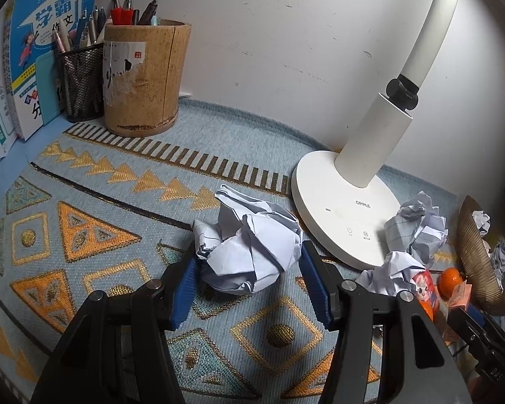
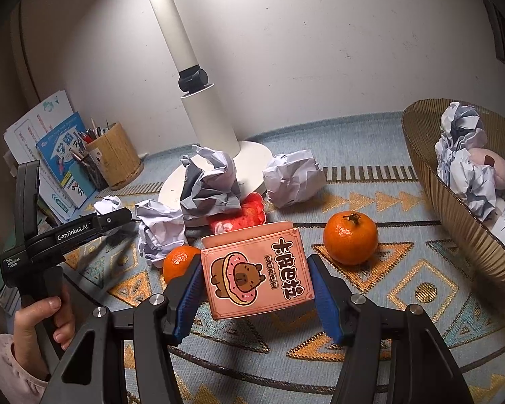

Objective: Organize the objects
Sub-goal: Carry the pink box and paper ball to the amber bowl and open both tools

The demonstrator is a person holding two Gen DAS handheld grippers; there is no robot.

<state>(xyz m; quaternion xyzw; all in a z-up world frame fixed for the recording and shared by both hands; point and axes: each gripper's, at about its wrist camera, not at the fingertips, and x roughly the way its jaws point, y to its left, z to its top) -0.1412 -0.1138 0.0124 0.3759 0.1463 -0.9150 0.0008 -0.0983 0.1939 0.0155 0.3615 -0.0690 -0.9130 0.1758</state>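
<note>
Left hand-held gripper: jaws spread, straddling a crumpled paper ball that lies on the patterned mat covering the worktop. The blue pads sit at the ball's flanks; whether they touch the paper cannot be told.

Right hand-held gripper: jaws spread around a pink card box. A small gap shows on the right side, and the left pad sits very close to the box.

Task items:
- Loose paper balls near the lamp base, one resting partly on it.
- Two oranges, one right of the box and one left of it, close behind the left jaw.
- Ribbed bowl near the right edge of the mat, already holding paper balls, so likely where the paper belongs.

Step in hand, as judged: close each gripper on its item. The paper will crush and spring back, so squeeze across its widest part. For the box, close squarely on its flat sides so that it does not twist.

Room for moving:
- Left: the lamp base lies just right of the ball, and the pen pots and books crowd the far-left corner. Straight up looks clearest.
- Right: the bowl's rim stands high, so items must clear it.
- The two grippers work near each other.
</note>
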